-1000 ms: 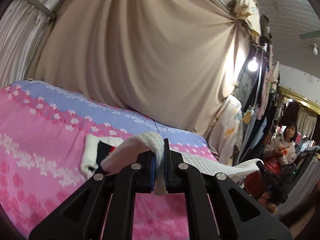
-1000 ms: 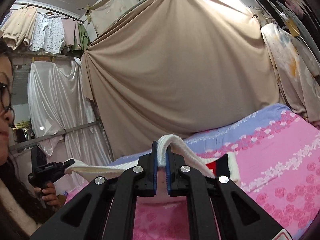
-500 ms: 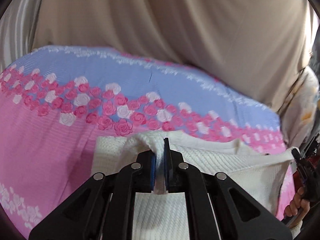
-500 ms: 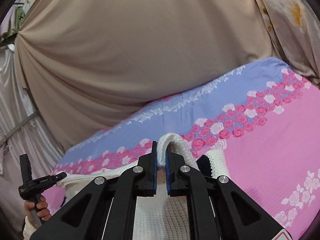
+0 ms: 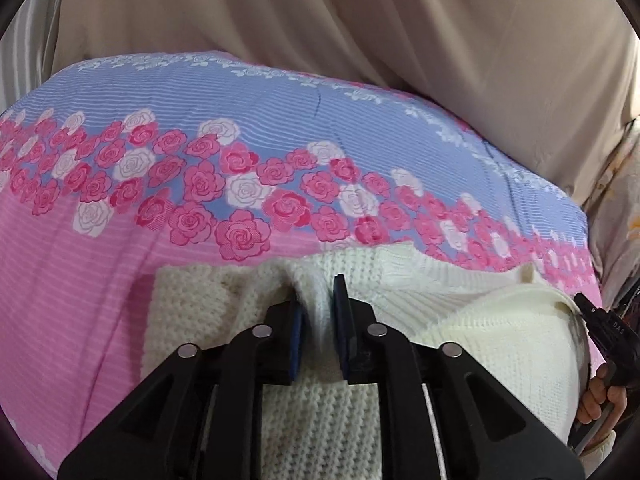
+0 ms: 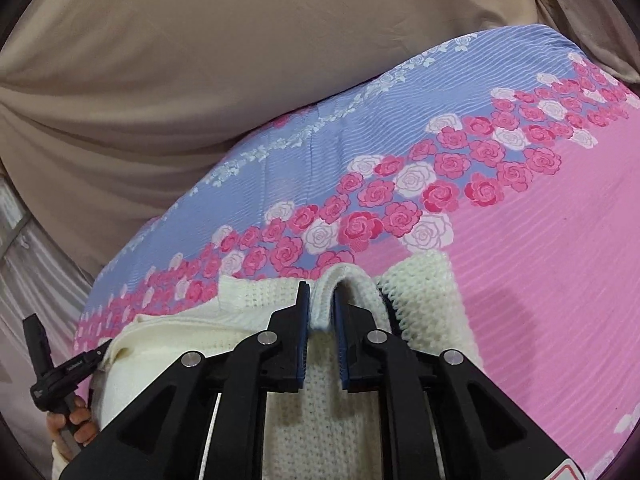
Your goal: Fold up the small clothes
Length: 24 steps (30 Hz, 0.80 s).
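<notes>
The cream-white chunky-knit sweater lay flat on the pink-and-blue rose-printed bedsheet, at 6 o'clock in both wrist views. The left hand-held gripper stood slightly spread around a knit ridge; the right hand-held gripper likewise straddled a raised fold. A beige draped curtain hung at 12 o'clock.

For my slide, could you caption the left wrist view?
Left claw open around a white knit sweater on a rose-print sheet.

Cream-white knit sweater on pink-and-periwinkle rose-print sheet (beige curtain behind)
</notes>
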Each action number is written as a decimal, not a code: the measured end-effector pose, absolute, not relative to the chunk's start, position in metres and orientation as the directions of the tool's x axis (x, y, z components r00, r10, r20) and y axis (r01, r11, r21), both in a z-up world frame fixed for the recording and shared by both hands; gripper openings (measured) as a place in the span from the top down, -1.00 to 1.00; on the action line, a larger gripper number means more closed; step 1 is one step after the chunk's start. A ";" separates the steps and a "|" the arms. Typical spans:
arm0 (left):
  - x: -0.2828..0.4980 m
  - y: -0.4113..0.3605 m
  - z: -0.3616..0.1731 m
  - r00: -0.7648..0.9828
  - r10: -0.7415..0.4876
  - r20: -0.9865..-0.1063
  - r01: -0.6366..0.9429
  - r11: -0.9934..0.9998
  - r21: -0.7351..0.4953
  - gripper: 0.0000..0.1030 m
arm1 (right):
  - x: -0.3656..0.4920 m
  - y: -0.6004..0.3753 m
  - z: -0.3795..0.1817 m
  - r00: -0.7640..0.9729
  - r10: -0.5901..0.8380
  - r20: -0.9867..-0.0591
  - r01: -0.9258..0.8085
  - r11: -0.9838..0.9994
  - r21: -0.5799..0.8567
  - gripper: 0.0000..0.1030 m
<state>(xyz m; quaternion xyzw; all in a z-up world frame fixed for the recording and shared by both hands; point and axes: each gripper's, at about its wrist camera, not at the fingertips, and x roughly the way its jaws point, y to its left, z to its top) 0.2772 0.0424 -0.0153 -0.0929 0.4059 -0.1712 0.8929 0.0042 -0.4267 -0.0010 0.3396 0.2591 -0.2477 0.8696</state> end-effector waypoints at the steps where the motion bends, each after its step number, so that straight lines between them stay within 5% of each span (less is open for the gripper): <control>1: 0.266 0.047 -0.007 0.617 -0.397 -0.680 0.240 0.917 -0.318 0.53 | -0.007 -0.418 0.012 0.758 -0.274 -0.592 0.599 0.651 0.466 0.26; 3: 0.237 0.057 0.013 0.667 -0.366 -0.649 0.228 0.930 -0.289 -0.23 | -0.035 -0.396 0.032 0.759 -0.310 -0.573 0.596 0.683 0.422 0.14; 6: 0.178 0.074 0.036 0.717 -0.383 -0.582 0.292 0.924 -0.247 -0.55 | -0.087 -0.349 0.040 0.728 -0.336 -0.598 0.599 0.736 0.315 0.13; 9: 0.130 0.093 0.029 0.709 -0.357 -0.608 0.281 0.934 -0.221 -0.58 | -0.123 -0.320 0.024 0.680 -0.347 -0.645 0.620 0.742 0.254 0.11; 14: 0.110 0.119 -0.016 0.615 -0.420 -0.668 0.204 0.902 -0.380 -0.56 | -0.146 -0.309 -0.009 0.637 -0.301 -0.710 0.649 0.707 0.282 0.11; 19: 0.110 0.120 -0.025 0.618 -0.431 -0.658 0.176 0.891 -0.418 -0.28 | -0.135 -0.309 -0.017 0.627 -0.291 -0.723 0.648 0.710 0.276 0.09; 21: 0.110 0.117 -0.023 0.619 -0.419 -0.665 0.175 0.898 -0.403 0.13 | -0.130 -0.309 -0.015 0.620 -0.297 -0.726 0.651 0.712 0.265 0.13; 22: 0.111 0.116 -0.021 0.619 -0.418 -0.664 0.176 0.899 -0.402 0.25 | -0.128 -0.309 -0.015 0.618 -0.293 -0.730 0.647 0.717 0.260 0.26; 24: 0.112 0.116 -0.020 0.611 -0.420 -0.671 0.175 0.898 -0.403 0.83 | -0.125 -0.309 -0.012 0.611 -0.300 -0.733 0.651 0.717 0.250 0.70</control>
